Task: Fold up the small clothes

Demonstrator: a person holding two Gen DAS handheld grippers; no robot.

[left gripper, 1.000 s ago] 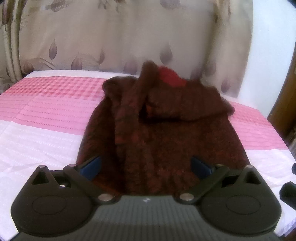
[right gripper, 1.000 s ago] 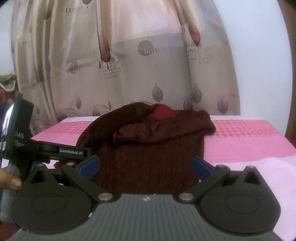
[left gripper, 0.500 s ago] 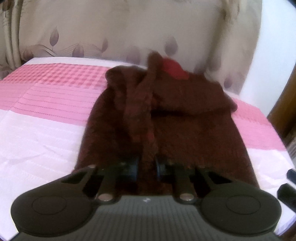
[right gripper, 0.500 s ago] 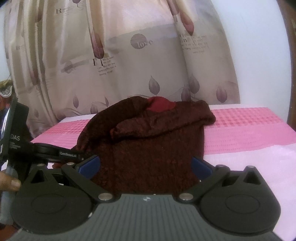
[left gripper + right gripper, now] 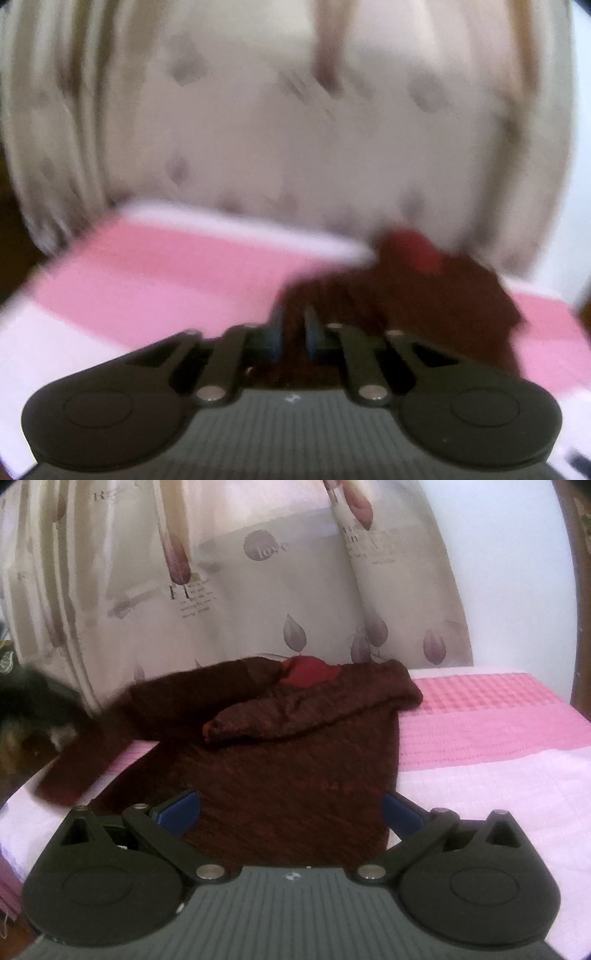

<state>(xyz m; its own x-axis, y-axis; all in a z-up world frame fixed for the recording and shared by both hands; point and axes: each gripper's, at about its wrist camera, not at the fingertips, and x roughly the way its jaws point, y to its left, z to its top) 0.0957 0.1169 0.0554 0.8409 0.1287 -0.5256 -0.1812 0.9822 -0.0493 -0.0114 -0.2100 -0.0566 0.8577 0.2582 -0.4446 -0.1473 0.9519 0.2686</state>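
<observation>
place: home bedroom | evidence: bed (image 5: pixel 498 738) with pink-and-white checked bedspread | beige curtain (image 5: pixel 258 590) printed with leaves and lettering behind it | plain white wall (image 5: pixel 509 572) at right

Your left gripper (image 5: pixel 293 334): jaws nearly closed, pinching dark knit fabric. Your right gripper (image 5: pixel 290 810): jaws spreading wide, gripping nothing.

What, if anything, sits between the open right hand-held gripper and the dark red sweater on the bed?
Nothing visible. The right hand-held gripper is open, and the sweater body lies straight ahead between its fingers on the pink bedspread. One folded sleeve lies across the sweater's chest; it is part of the garment, not an obstacle.
</observation>
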